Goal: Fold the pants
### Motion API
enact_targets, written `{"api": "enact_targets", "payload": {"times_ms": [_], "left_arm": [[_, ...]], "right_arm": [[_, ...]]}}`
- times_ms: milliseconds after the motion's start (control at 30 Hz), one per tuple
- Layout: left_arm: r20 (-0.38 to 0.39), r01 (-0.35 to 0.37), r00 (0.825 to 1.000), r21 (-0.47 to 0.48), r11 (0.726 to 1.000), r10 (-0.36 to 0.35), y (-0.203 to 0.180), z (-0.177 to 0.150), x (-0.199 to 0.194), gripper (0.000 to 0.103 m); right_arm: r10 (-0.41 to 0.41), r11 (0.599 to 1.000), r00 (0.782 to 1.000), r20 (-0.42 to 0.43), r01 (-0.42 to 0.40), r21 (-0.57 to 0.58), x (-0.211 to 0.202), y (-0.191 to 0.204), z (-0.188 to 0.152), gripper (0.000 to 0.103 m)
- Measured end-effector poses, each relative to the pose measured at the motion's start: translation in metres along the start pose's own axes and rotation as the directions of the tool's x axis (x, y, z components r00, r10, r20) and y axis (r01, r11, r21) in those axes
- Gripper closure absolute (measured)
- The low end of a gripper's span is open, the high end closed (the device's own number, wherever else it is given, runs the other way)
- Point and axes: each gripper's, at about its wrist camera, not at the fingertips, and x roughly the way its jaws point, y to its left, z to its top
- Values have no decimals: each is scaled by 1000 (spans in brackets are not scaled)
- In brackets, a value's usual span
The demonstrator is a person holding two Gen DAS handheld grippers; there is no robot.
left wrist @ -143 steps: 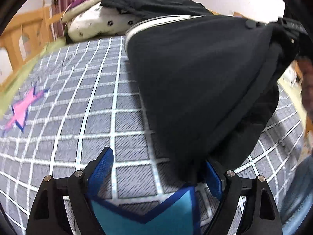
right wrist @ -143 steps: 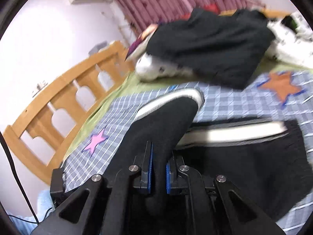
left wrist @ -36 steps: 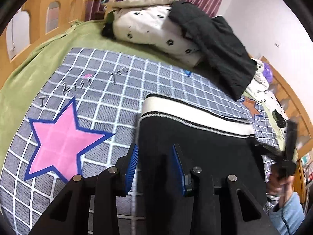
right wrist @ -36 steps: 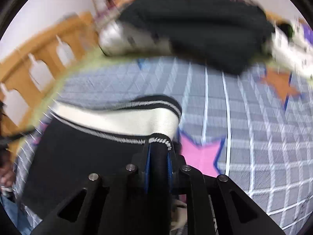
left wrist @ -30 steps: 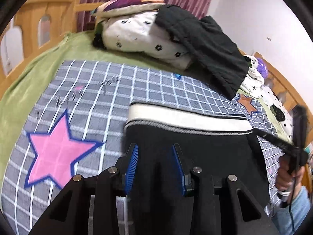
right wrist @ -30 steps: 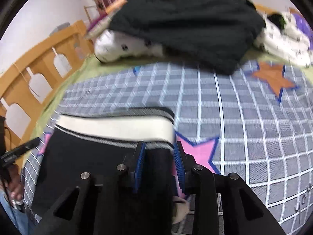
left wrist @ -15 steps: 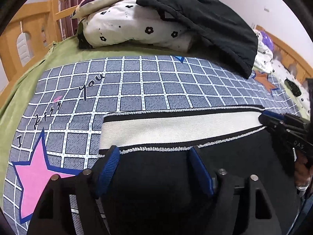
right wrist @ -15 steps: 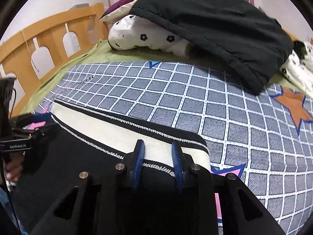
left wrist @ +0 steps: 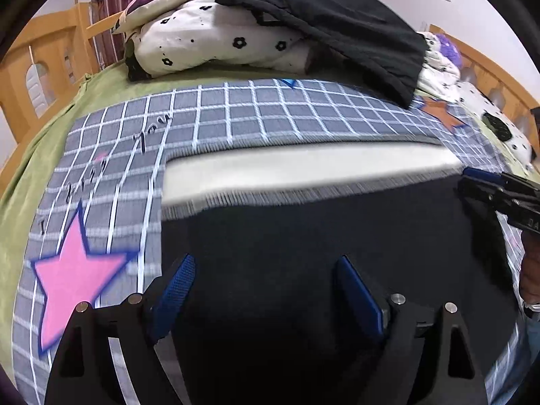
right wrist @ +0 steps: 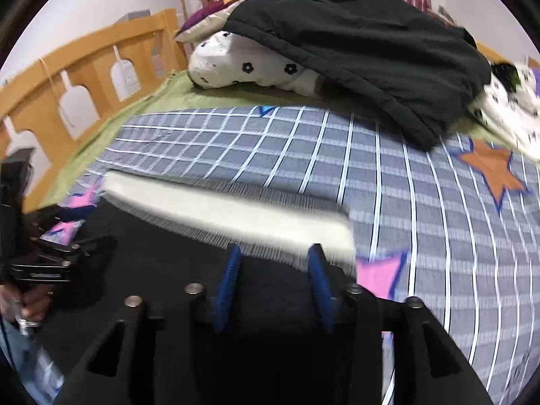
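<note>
Black pants [left wrist: 303,222] with a white waistband [left wrist: 303,168] lie flat on the checked blanket, the waistband running across the far edge. My left gripper [left wrist: 264,260] hangs over the pants' left part; its jaws are opening wide and the pads do not press the cloth. My right gripper [right wrist: 274,251] sits at the right end of the waistband [right wrist: 219,209]. Its jaws are opening too, with black cloth lying loose between the blue pads. Each gripper shows at the edge of the other's view: the right gripper [left wrist: 489,189], the left gripper [right wrist: 50,236].
A grey checked blanket [left wrist: 236,114] with a pink star [left wrist: 74,276] covers the bed. At the back lies a flowered white pillow [left wrist: 209,44] under a black jacket [left wrist: 337,23]. A wooden bed rail [right wrist: 84,77] runs along the left, and a green sheet [left wrist: 30,155] edges the blanket.
Both grippers have let go of the pants and sunk closer to the bed. The left jaws spread wide, the right jaws parted. The pants now lie flat.
</note>
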Motion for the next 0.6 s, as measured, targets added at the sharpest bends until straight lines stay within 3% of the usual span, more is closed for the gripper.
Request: {"api": "enact_targets", "payload": {"times_ms": [200, 300, 400, 500, 600], "left_arm": [[0, -2, 1000, 99, 995, 2, -25, -41, -34, 18], [-1, 3, 1000, 119, 993, -3, -30, -71, -51, 17], [28, -10, 1000, 90, 996, 7, -25, -98, -68, 17], [4, 25, 1000, 13, 1000, -25, -11, -120, -80, 17], [2, 19, 1000, 9, 1000, -19, 0, -136, -93, 17]], "right_arm": [[-72, 996, 997, -3, 71, -58, -53, 24, -76, 54], [-64, 997, 998, -26, 63, -41, -72, 32, -101, 54], [-52, 999, 998, -21, 52, 14, -81, 31, -118, 47], [-77, 995, 996, -50, 80, 60, -78, 26, -129, 47], [-83, 994, 996, -38, 85, 63, -85, 26, -129, 47]]}}
